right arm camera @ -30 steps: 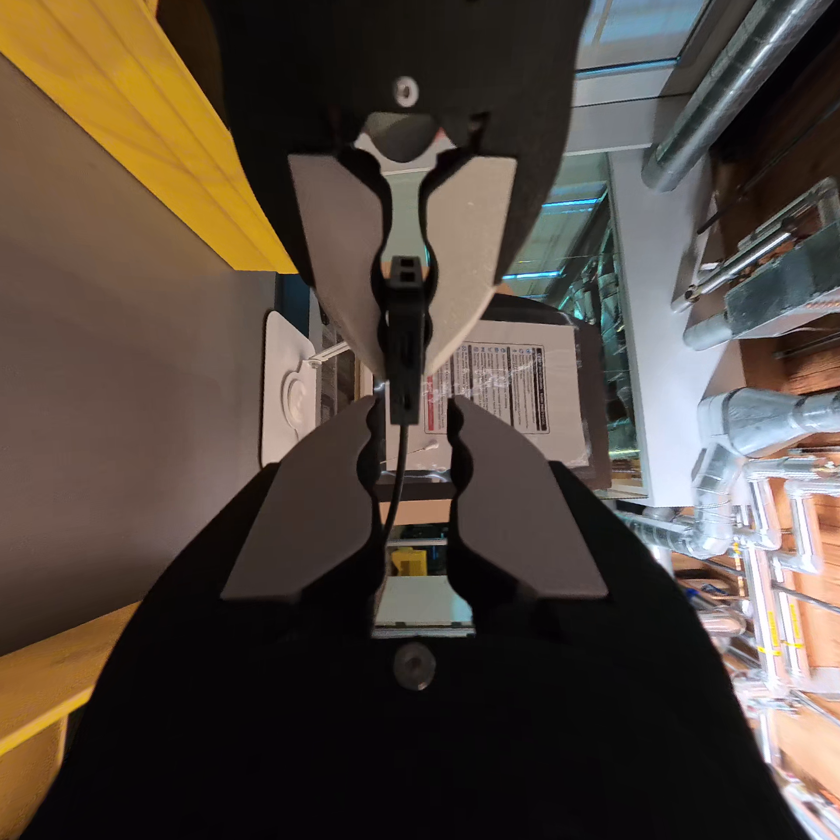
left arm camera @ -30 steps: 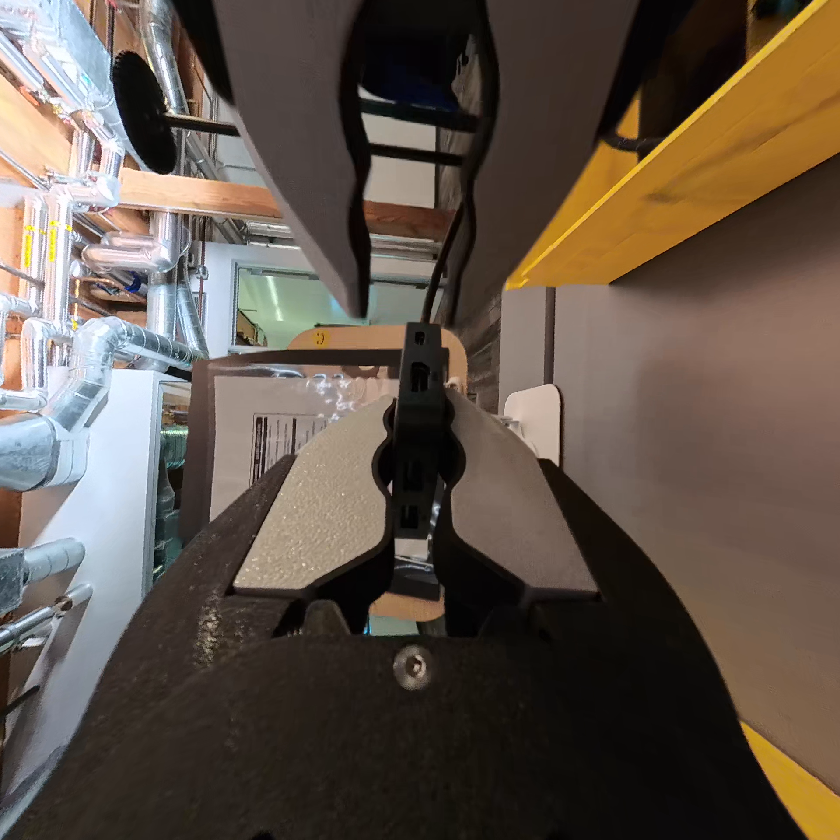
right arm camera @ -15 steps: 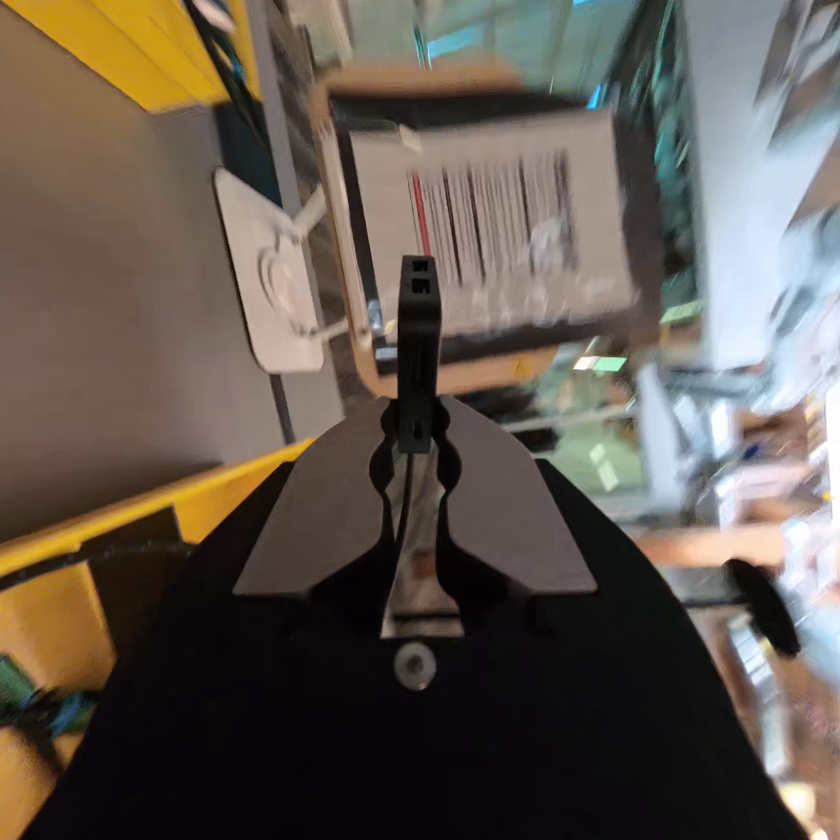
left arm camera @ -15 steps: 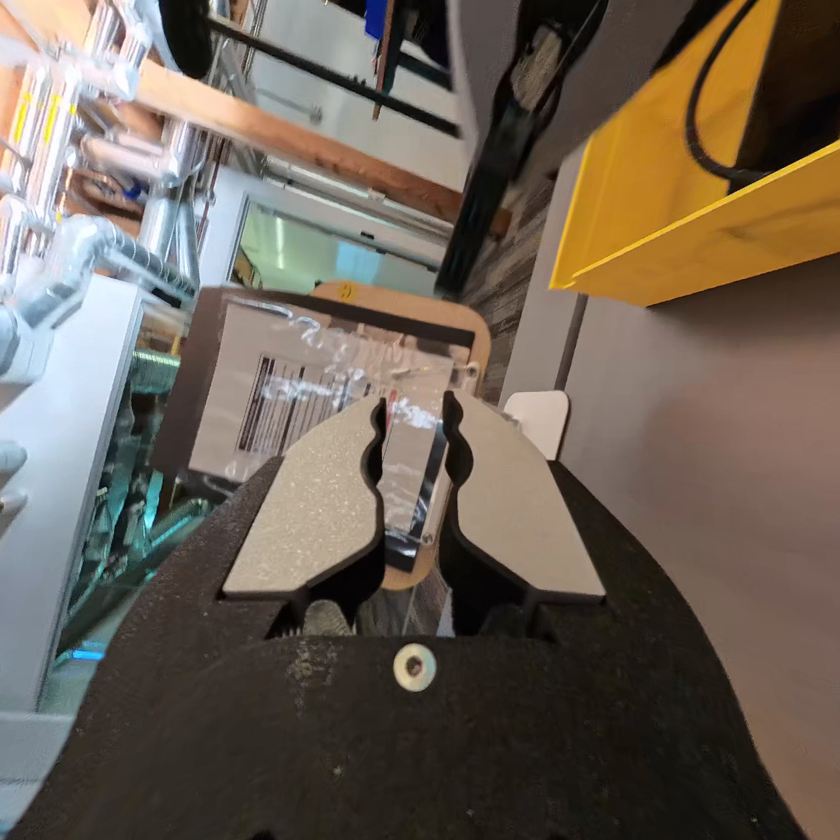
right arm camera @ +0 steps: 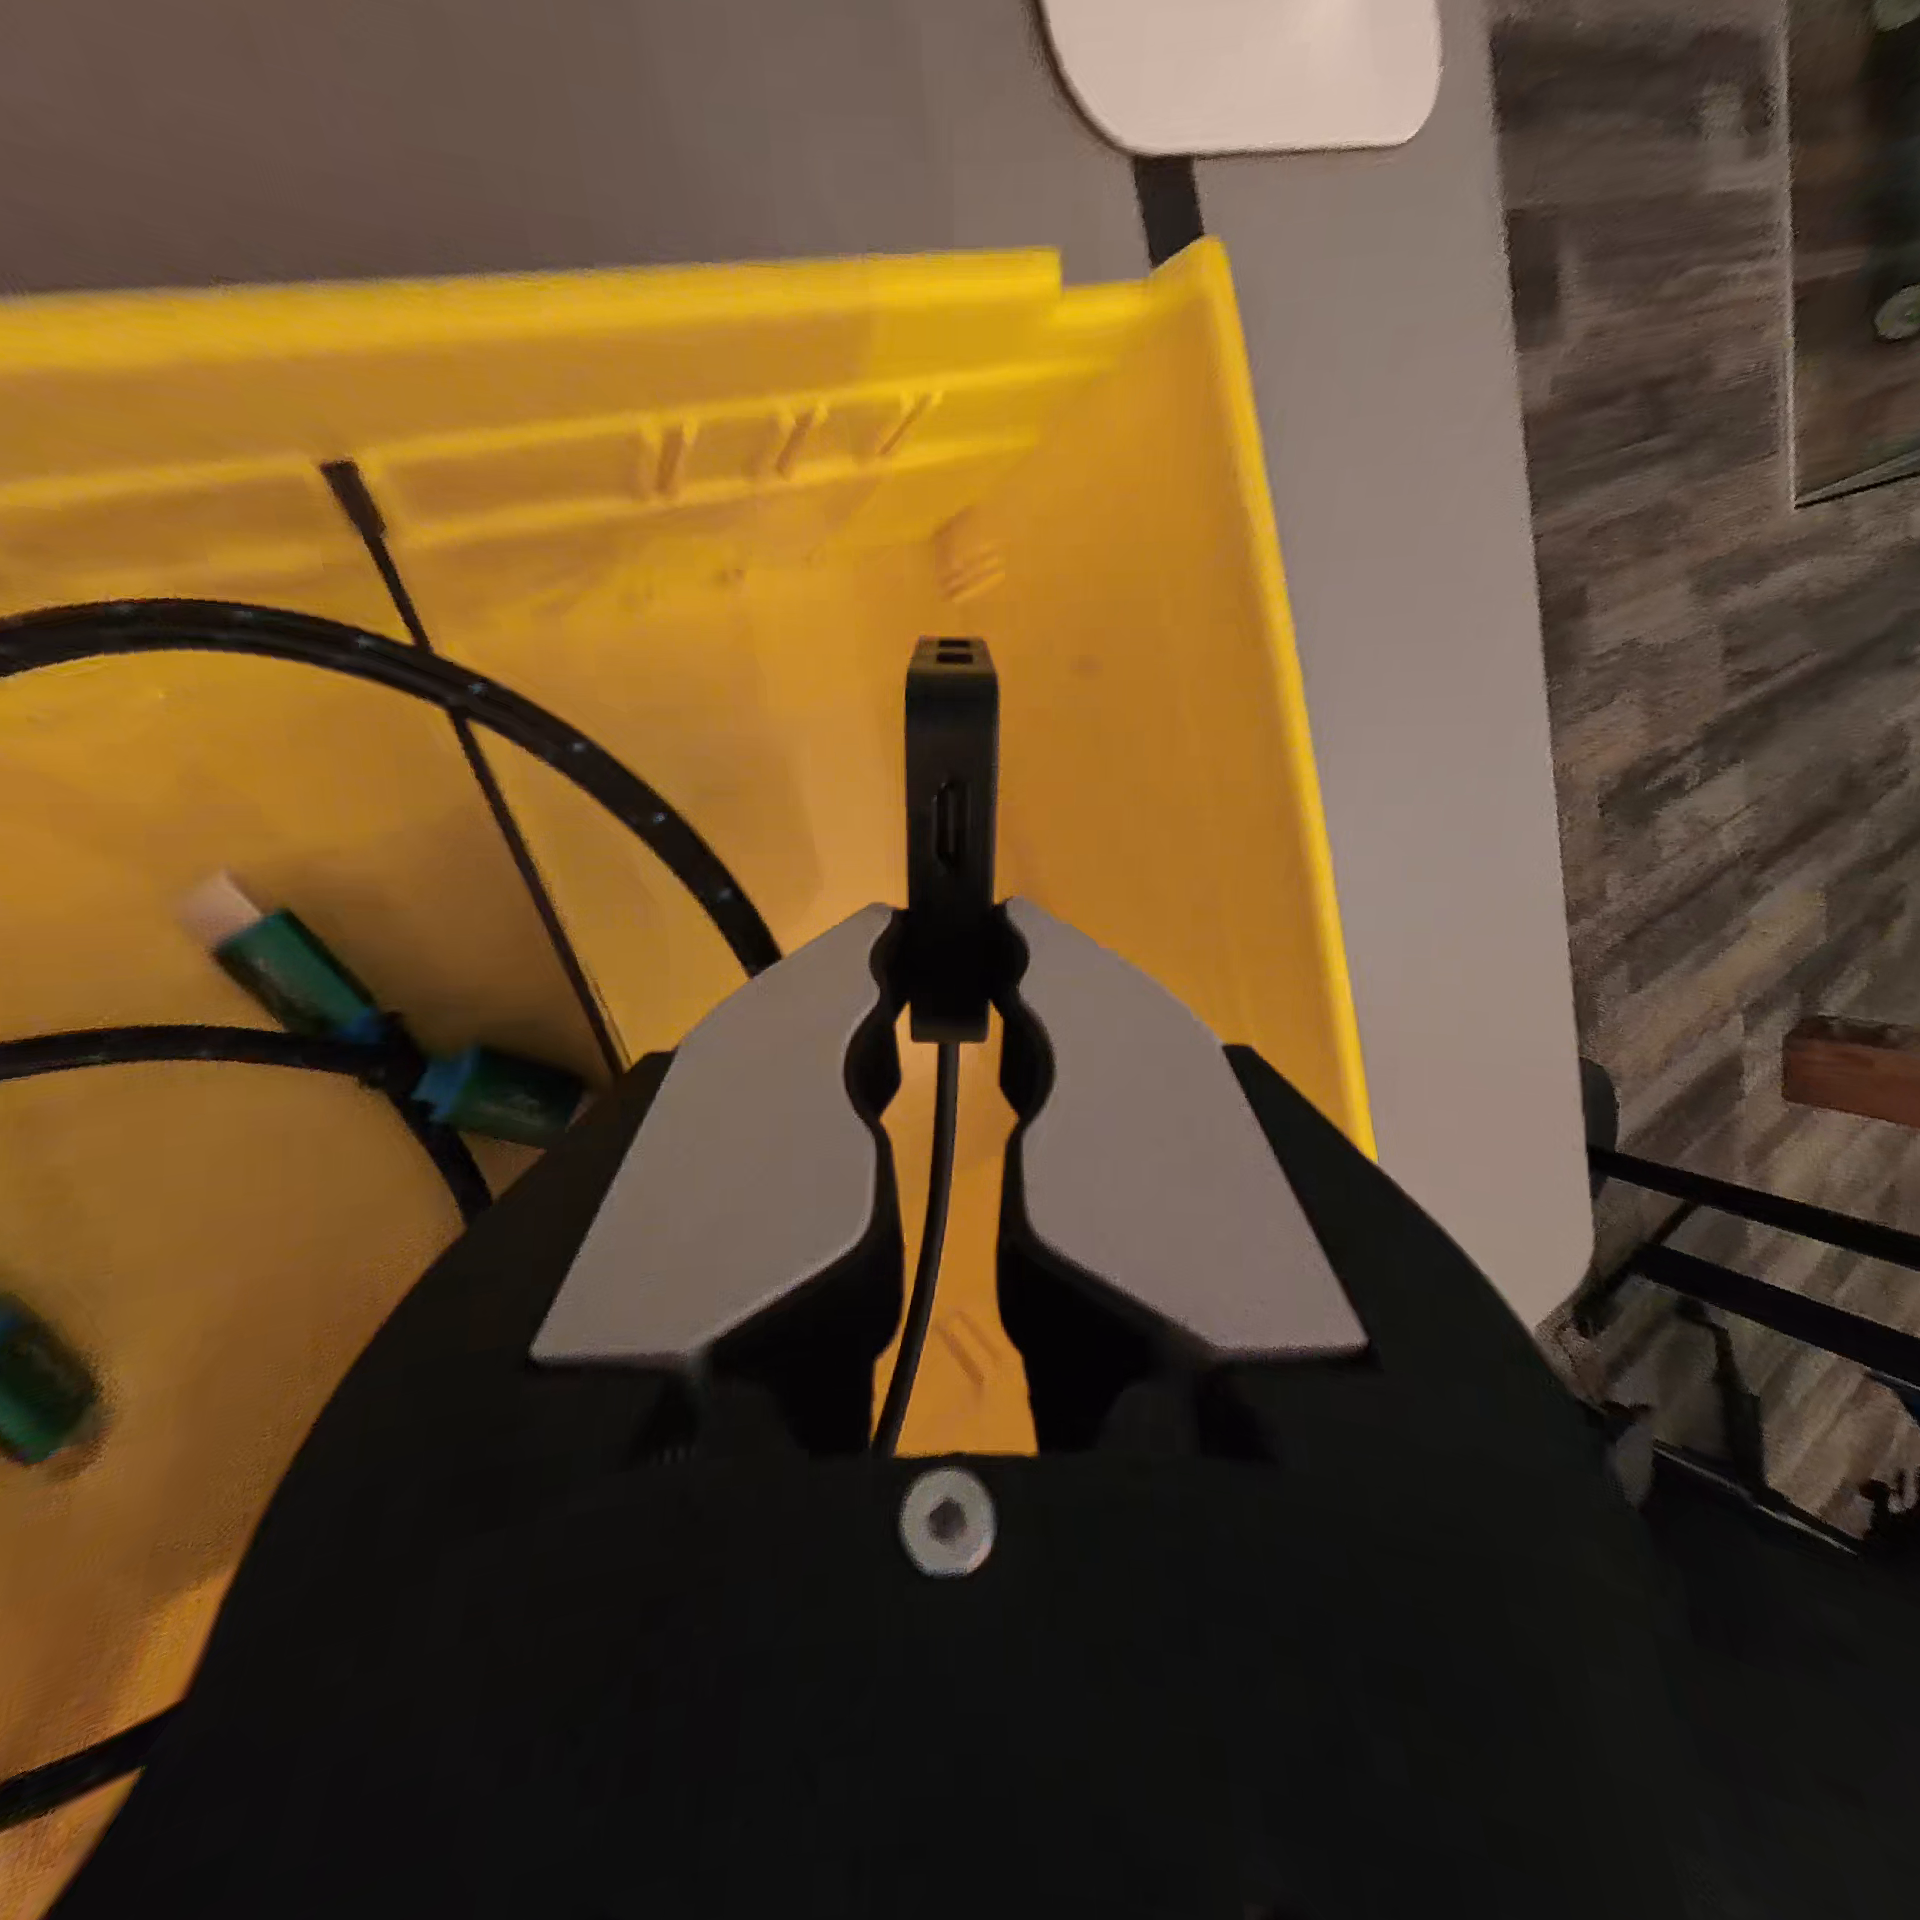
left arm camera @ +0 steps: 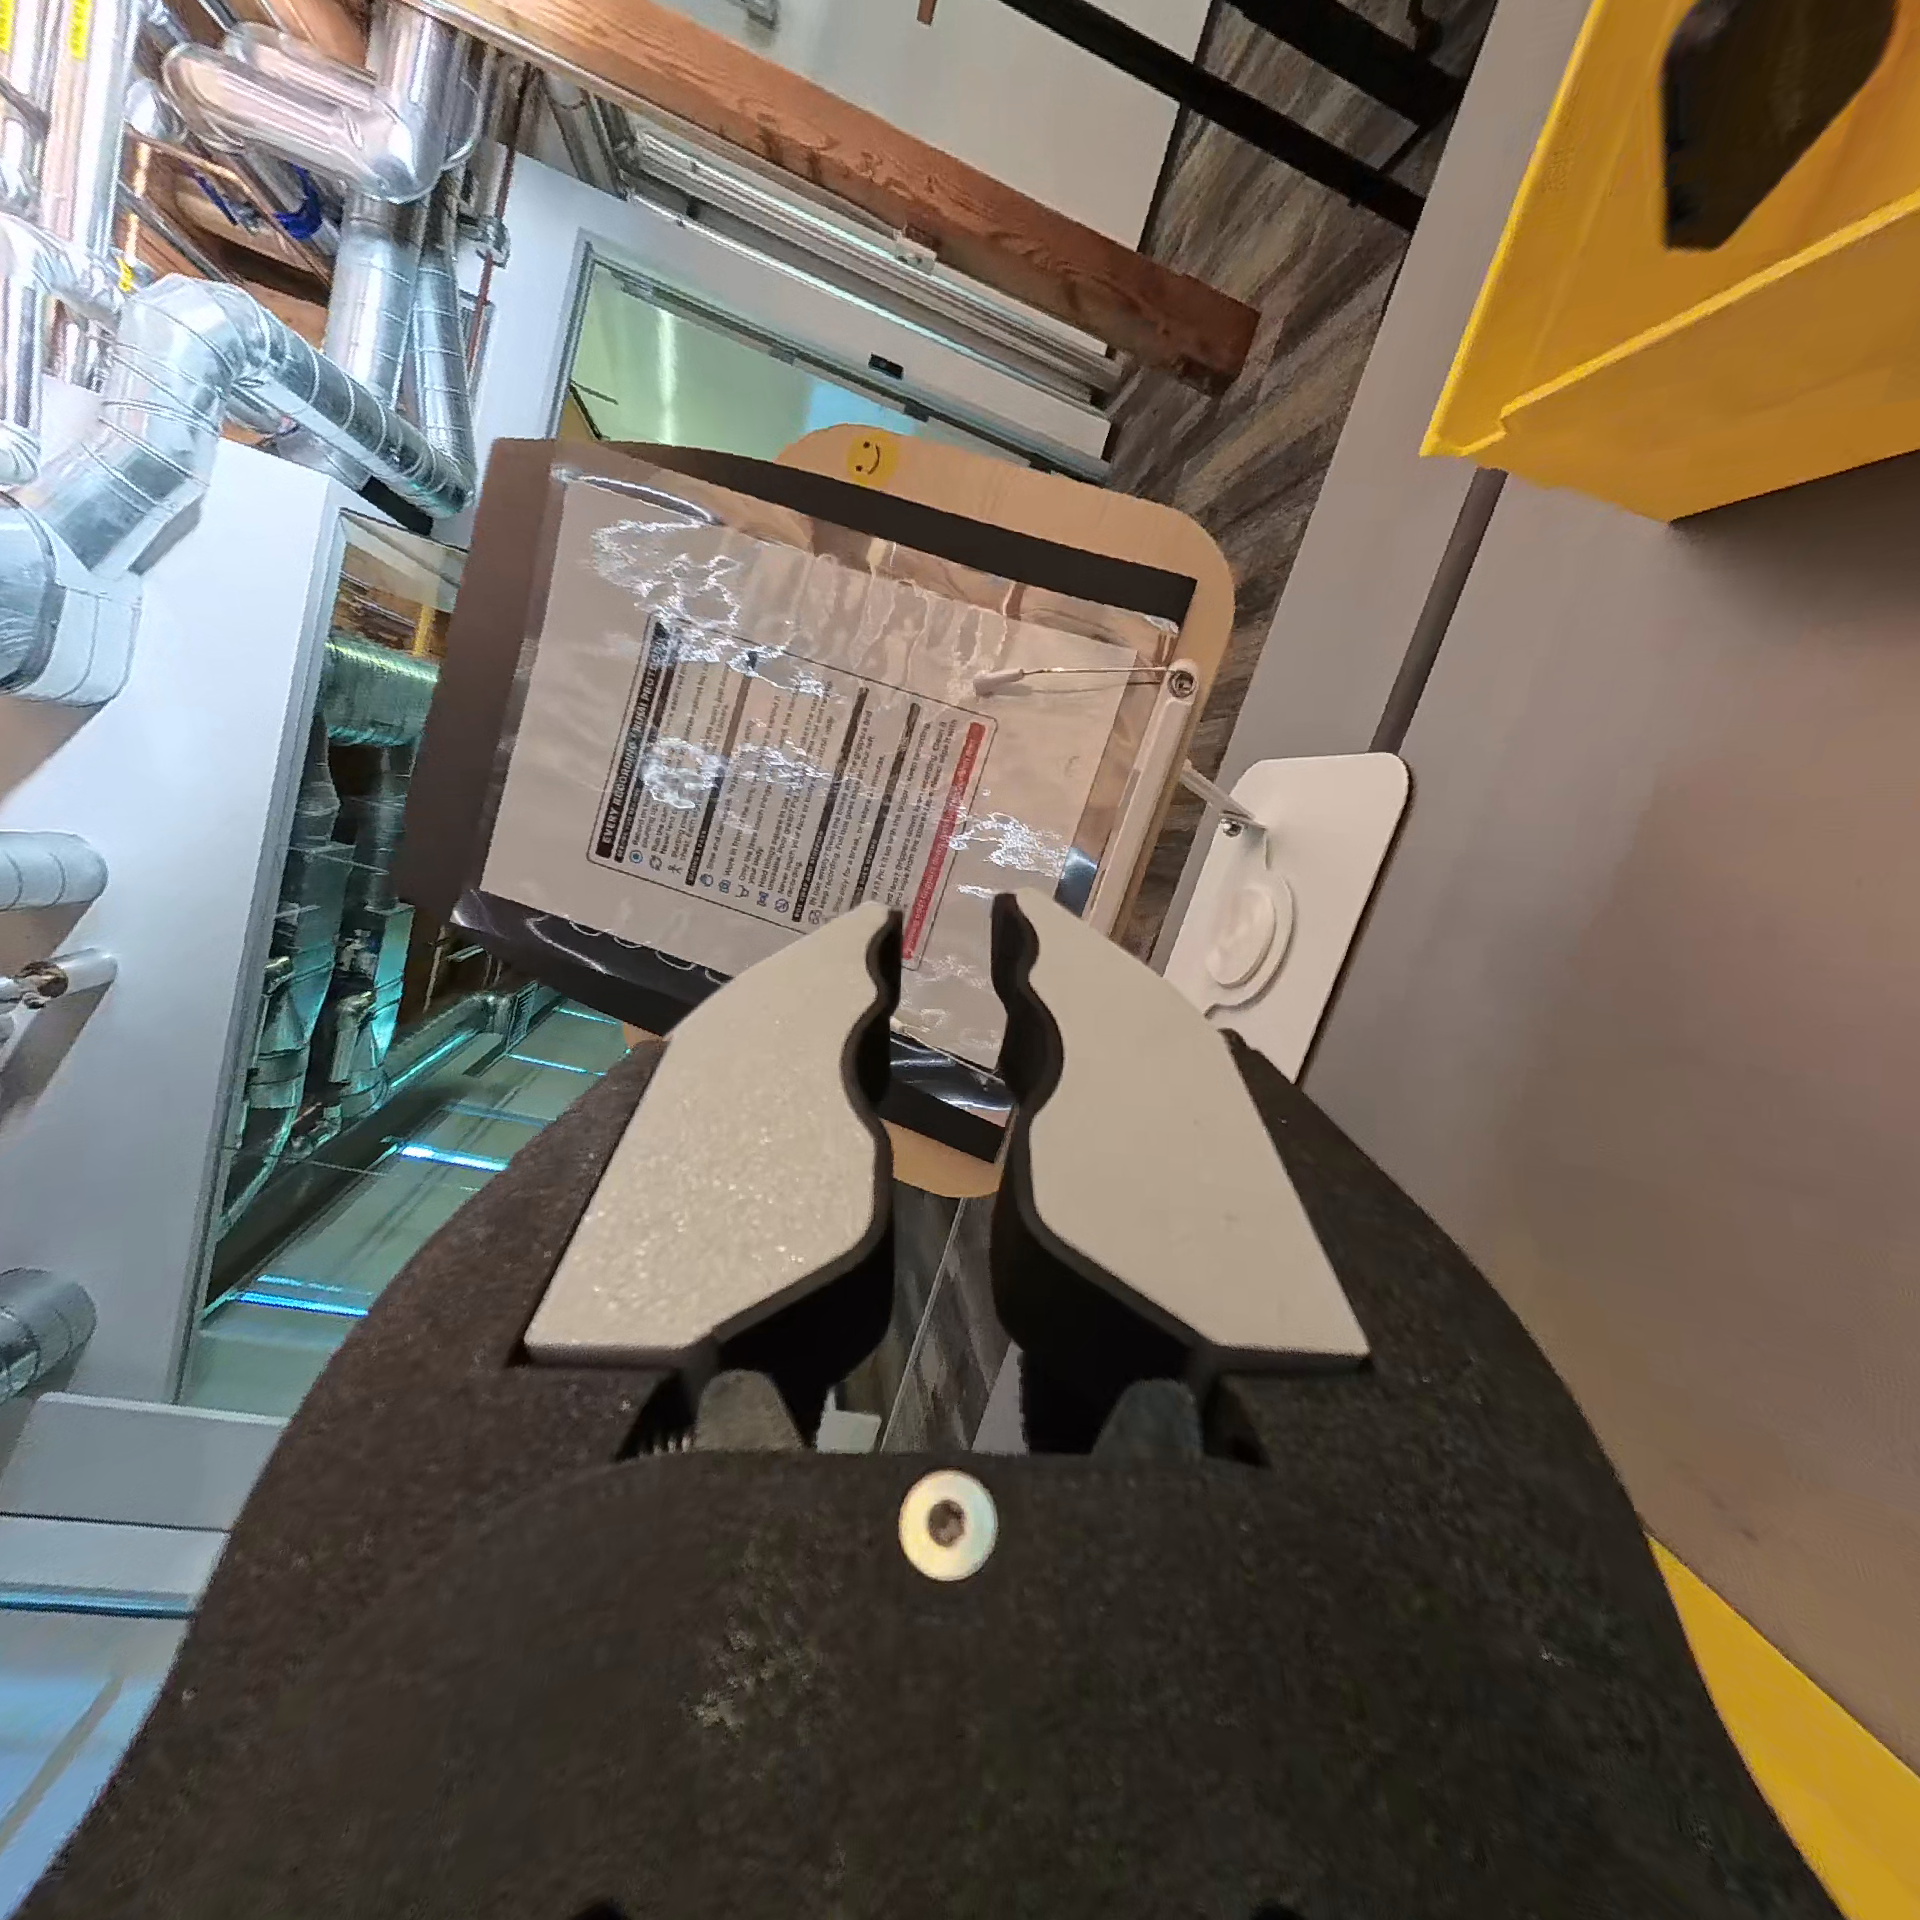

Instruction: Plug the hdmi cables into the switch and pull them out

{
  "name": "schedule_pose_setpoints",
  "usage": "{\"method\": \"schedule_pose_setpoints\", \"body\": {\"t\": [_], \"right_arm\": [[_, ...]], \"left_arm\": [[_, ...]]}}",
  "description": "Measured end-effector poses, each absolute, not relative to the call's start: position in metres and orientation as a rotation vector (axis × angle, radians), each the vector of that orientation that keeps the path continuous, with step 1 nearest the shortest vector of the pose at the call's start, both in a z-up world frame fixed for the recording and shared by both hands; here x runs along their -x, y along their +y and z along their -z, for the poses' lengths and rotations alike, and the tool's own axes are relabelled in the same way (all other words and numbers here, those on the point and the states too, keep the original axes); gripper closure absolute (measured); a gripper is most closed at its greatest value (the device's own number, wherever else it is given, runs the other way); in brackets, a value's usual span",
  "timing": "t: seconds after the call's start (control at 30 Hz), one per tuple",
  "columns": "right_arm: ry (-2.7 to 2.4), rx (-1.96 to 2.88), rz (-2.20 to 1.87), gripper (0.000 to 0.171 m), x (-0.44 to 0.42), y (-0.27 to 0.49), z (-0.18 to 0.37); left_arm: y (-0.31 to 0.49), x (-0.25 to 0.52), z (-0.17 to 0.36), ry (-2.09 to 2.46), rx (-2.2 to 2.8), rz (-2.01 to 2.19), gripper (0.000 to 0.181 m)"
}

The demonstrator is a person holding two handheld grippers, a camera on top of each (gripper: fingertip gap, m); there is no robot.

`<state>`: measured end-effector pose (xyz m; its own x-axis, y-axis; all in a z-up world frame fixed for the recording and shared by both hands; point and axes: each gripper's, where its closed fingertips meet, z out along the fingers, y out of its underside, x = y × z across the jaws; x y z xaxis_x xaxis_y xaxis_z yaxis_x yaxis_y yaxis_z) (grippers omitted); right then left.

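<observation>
My right gripper is shut on the small black switch, which stands up between the fingertips with its thin black lead running back between the fingers. It is held over the open yellow bin. In the bin lie black braided HDMI cables with green plugs, to the left of the gripper. My left gripper is empty, its jaws a narrow gap apart. It points away from the bin at a board.
A wooden board with a plastic-covered sheet stands ahead of the left gripper. A white plate lies on the grey table, with a yellow bin beyond it. The plate also shows behind the bin in the right wrist view. Left tips to right tips: about 35 centimeters.
The left gripper let go of the switch and the right gripper closed on it. The right gripper then swung with it to the yellow bin with the cables. The left gripper drew back.
</observation>
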<state>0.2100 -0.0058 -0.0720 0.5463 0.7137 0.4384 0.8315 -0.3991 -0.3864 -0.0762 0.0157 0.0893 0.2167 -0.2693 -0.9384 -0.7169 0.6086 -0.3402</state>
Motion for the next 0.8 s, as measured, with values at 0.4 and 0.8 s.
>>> {"method": "schedule_pose_setpoints", "body": {"t": [0.4,0.8], "right_arm": [[-1.303,2.110,0.422,0.144,-0.213,0.015,0.074],[-0.724,1.568,0.665,0.140,-0.185,-0.032,-0.133]], "left_arm": [[0.026,0.082,-0.081,1.384,0.961,-0.422,0.165],[0.075,0.209,-0.055,1.281,1.564,-0.278,0.164]]}}
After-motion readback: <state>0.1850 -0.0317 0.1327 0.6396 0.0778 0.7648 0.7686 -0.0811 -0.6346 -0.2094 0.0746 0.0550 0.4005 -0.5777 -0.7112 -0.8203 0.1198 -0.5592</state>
